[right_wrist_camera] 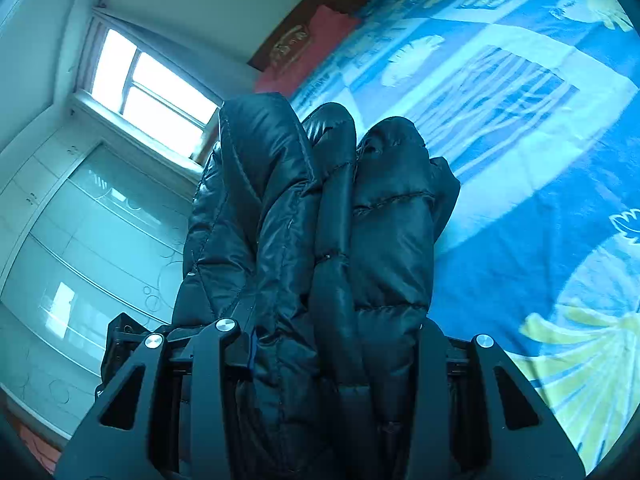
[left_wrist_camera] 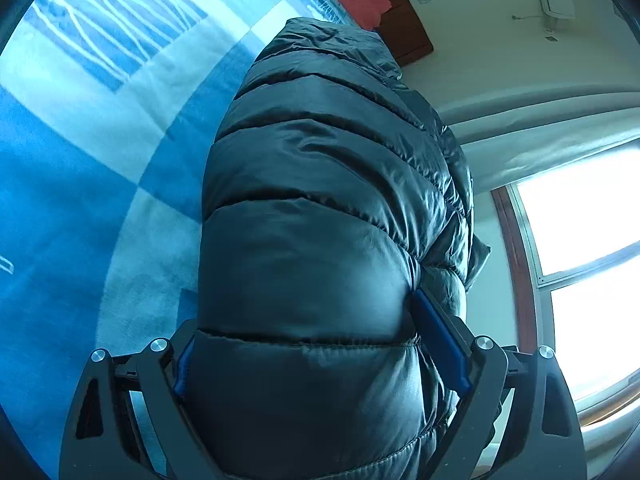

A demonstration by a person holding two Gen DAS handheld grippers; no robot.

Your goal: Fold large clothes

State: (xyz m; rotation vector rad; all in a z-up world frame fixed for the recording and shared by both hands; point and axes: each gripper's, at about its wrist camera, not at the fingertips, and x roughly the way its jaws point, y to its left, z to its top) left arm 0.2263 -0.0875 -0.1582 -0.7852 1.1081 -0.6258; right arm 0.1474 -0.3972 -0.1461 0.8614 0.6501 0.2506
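Left gripper [left_wrist_camera: 320, 364]: fingers spread fairly wide, filled edge to edge by a thick quilted bulge of the black puffer jacket [left_wrist_camera: 320, 208]; blue pad [left_wrist_camera: 440, 340] pressed into the fabric on the right side. Right gripper [right_wrist_camera: 332, 344]: fingers clamped around several bunched layers of the same jacket [right_wrist_camera: 320, 220], folds standing up ahead of the fingertips.

Jacket held in both grippers, lifted off the bed; blue patterned bedspread [left_wrist_camera: 100, 160] beyond the fingers, to the left in the left view, to the right in the right view.

Handling, judged: light, very soft, springy with trapped air, shiny slippery shell. Likely to puff back open after each fold. Best gripped on seams or hems, not mid-panel.

Surroundings: window [right_wrist_camera: 152, 84], wardrobe doors [right_wrist_camera: 92, 232], red cloth [right_wrist_camera: 316, 40] at the headboard [left_wrist_camera: 404, 28]. Nothing seen obstructing the bedspread.
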